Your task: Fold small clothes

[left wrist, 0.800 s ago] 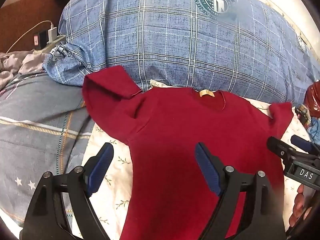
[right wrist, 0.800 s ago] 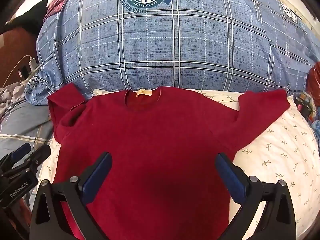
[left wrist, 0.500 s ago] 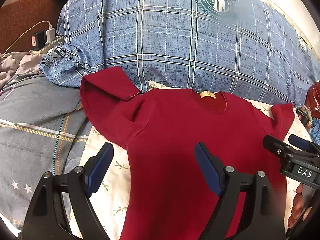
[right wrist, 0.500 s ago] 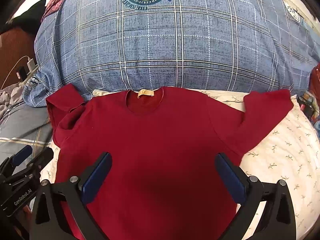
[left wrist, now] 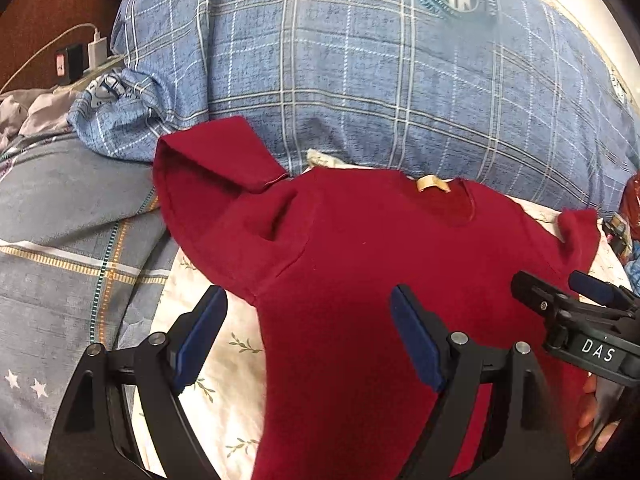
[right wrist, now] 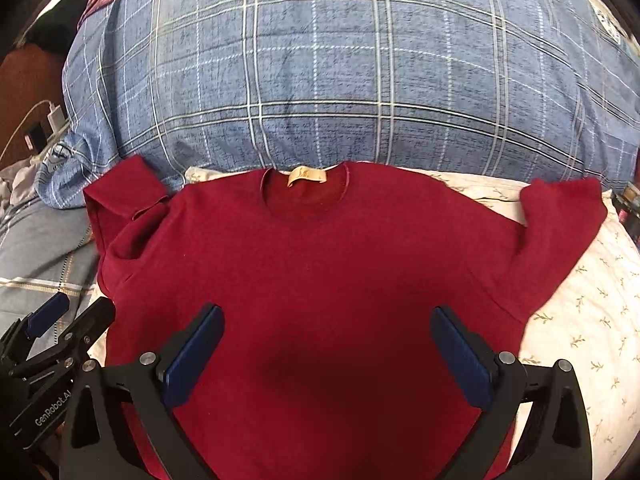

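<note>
the greatest risk is judged to lie at the left sleeve [left wrist: 208, 184], which is already doubled back on itself and bunched up against the blue checked quilt [left wrist: 360, 80]; if it is pinched as it lies, two layers could be caught together and a crooked fold carried into the body of the red jumper [right wrist: 320, 272]. a second risk is that the soft knit could be dragged across the flowered sheet [right wrist: 592, 320] rather than lifted, so that the flat body is rucked up. the jumper is spread face up on the bed, collar and tan label [right wrist: 307, 176] towards the quilt, right sleeve [right wrist: 560, 224] stretched out to the side. the left gripper [left wrist: 308, 340] is held with jaws wide apart and nothing between them, straddling the jumper's left side seam below the armpit, one jaw over the sheet and one over the cloth. the right gripper [right wrist: 328, 348] is likewise spread wide and empty, both jaws above the lower chest; whether the fabric is touched cannot be told.
</note>
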`<state>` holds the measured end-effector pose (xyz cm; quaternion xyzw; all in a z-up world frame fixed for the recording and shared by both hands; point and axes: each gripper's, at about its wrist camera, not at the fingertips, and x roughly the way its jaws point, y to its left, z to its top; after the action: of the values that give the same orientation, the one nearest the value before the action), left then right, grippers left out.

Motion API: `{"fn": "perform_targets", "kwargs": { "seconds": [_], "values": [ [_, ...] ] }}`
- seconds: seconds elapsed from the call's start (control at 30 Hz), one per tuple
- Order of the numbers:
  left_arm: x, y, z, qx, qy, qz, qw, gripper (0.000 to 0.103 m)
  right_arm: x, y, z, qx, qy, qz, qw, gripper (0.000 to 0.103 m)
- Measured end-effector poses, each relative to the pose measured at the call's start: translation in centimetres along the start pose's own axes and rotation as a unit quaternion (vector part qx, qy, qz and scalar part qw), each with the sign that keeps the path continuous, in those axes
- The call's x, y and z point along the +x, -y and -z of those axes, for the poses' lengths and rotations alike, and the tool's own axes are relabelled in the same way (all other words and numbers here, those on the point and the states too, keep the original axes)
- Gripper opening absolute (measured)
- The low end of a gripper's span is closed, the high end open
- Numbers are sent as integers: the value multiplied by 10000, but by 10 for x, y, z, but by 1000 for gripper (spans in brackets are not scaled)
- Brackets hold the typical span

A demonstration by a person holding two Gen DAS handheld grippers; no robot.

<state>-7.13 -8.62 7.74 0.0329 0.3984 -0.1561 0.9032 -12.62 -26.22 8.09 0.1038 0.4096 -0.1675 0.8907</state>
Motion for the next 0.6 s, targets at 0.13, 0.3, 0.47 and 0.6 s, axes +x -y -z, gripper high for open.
{"fn": "perform_targets", "kwargs": {
  "seconds": [0.13, 0.3, 0.47, 0.6],
  "values": [
    [10, -8, 0, -51, -91, -52, 9999, 84, 11, -6, 0, 12, 72, -76, 9999, 101],
    [19, -16, -1, -49, -89, -141, 9998, 84, 25, -11, -1, 112, -128, -134, 9998, 101],
    [27, -25, -4, -130, -37, -163, 9998, 84, 36, -18, -1, 167, -122, -247, 9995, 101],
    [38, -33, -4, -202, -112, -114, 9997, 84, 44, -22, 0, 148, -142, -260, 9995, 98]
  ]
}}
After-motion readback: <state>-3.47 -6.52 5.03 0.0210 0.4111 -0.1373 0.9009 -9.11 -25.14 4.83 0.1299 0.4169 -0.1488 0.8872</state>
